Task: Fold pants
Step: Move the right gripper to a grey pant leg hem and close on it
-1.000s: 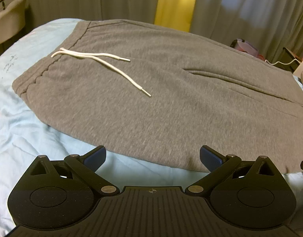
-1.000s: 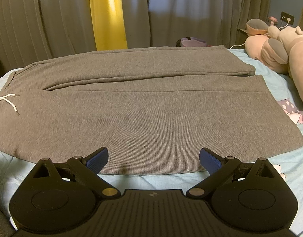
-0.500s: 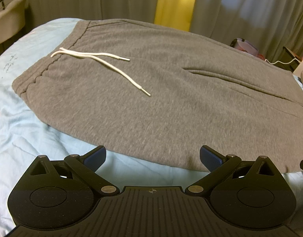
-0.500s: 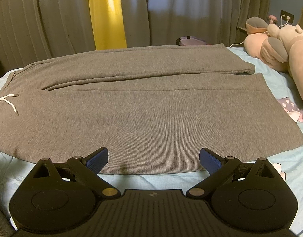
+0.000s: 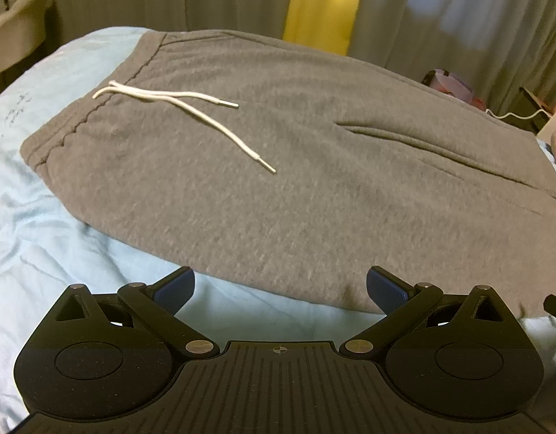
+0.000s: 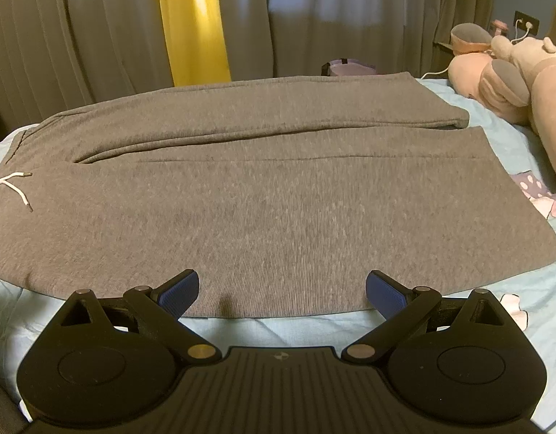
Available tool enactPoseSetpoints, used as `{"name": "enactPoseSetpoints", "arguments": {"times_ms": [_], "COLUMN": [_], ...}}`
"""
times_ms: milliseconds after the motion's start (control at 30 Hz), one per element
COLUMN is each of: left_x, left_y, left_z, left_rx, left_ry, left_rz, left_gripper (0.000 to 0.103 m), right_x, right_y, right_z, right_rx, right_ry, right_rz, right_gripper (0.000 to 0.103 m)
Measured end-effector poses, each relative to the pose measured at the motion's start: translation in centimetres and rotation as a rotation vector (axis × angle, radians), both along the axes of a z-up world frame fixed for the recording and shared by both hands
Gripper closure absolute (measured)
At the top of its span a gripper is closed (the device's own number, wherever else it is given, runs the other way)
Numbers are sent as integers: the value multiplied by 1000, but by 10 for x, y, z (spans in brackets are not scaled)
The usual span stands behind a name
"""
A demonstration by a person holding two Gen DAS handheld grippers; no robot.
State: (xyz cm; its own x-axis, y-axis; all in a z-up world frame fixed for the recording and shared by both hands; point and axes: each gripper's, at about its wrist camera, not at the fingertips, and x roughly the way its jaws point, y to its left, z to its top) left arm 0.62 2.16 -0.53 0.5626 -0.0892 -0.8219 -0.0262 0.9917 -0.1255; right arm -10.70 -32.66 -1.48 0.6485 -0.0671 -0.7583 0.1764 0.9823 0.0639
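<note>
Basically nothing folded yet: grey pants [image 6: 263, 195] lie spread flat on the bed [image 5: 50, 217], both legs side by side, waistband at upper left of the left wrist view, hems at right of the right wrist view. White drawstring [image 5: 184, 108] lies loose on top near the waistband. Left claw [image 5: 279, 289] is spread wide, nothing between its blue pads, hovering just beside the near edge of the pants at the hip end. Right claw [image 6: 282, 289] likewise gaping and empty, over the near edge of the near leg. Judged stage: pre-grasp (all folds left, likely leg over leg first, then lengthwise). Surface is a light blue bedsheet, a bit wrinkled at lower left. Room: grey curtains [image 6: 79, 36] with a yellow strip [image 6: 191, 21] behind, pink plush toy [image 6: 502, 83] at upper right, wall socket with cable, dim light.
</note>
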Motion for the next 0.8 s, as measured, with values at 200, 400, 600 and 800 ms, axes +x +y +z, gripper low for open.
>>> {"name": "enactPoseSetpoints", "arguments": {"times_ms": [200, 400, 600, 800], "left_x": [2, 9, 19, 33], "left_y": [4, -2, -5, -4], "left_z": [-1, -4, -12, -8], "left_rx": [-24, -9, 8, -18], "left_ry": [10, 41, 88, 88], "left_rz": [16, -1, -18, 13], "left_gripper": [0, 0, 0, 0], "right_x": [4, 12, 23, 45], "right_y": [-1, -5, -16, -30], "right_z": [-3, -9, -19, -28], "right_rx": [11, 39, 86, 90], "right_ry": [11, 38, 63, 80], "right_rz": [3, 0, -19, -58], "right_gripper": [4, 4, 4, 4]}}
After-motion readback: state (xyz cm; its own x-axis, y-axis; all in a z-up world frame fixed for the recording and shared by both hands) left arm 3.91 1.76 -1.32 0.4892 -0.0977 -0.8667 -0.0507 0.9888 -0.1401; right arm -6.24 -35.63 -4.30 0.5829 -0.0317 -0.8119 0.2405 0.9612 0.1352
